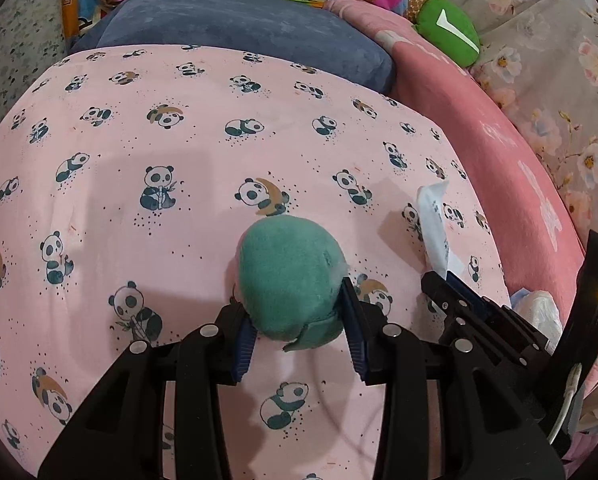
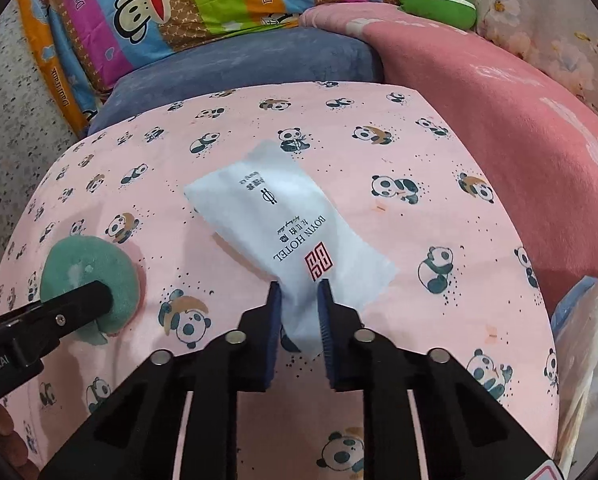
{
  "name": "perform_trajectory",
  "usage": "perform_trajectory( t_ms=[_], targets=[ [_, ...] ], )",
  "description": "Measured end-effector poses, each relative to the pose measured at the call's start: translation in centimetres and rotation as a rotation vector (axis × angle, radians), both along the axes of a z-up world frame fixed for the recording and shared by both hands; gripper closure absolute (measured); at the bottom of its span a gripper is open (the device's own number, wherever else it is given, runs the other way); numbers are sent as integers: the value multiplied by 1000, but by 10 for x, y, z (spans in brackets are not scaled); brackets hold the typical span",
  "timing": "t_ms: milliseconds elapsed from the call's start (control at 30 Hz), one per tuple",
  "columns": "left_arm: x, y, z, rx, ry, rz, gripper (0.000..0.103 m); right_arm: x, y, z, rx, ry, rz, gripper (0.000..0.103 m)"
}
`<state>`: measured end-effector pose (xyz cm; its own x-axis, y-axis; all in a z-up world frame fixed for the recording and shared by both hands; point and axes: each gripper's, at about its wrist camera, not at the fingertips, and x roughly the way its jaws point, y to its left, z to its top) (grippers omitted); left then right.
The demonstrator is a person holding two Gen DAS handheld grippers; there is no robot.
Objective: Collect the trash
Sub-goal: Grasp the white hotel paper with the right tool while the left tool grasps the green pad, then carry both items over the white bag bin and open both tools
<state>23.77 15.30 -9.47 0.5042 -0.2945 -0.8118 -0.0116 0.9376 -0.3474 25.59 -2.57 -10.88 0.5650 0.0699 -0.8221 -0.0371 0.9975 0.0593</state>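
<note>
On the pink panda sheet (image 2: 439, 216), the right gripper (image 2: 299, 292) pinches the near end of a white hotel packet (image 2: 291, 216). The left gripper (image 1: 295, 312) is clamped on a green felt ball (image 1: 289, 280) just beside it, with 2 blue pads (image 1: 353, 312) pressed into its sides
</note>
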Motion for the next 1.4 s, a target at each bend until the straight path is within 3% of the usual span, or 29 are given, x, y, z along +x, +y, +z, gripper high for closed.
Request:
perform_trajectory(
  t_ms=[333, 767, 1400],
  targets=[
    [-52, -28, 12, 4, -11, -57, 66, -74, -23, 18, 80, 0, -56, 95],
    [-121, -95, 28, 37, -33, -192, 66, -177, -82, 35, 125, -38, -153, 95],
    [-157, -196, 55, 57, -82, -374, 66, -245, -177, 55, 187, -128, -329, 95]
  ],
)
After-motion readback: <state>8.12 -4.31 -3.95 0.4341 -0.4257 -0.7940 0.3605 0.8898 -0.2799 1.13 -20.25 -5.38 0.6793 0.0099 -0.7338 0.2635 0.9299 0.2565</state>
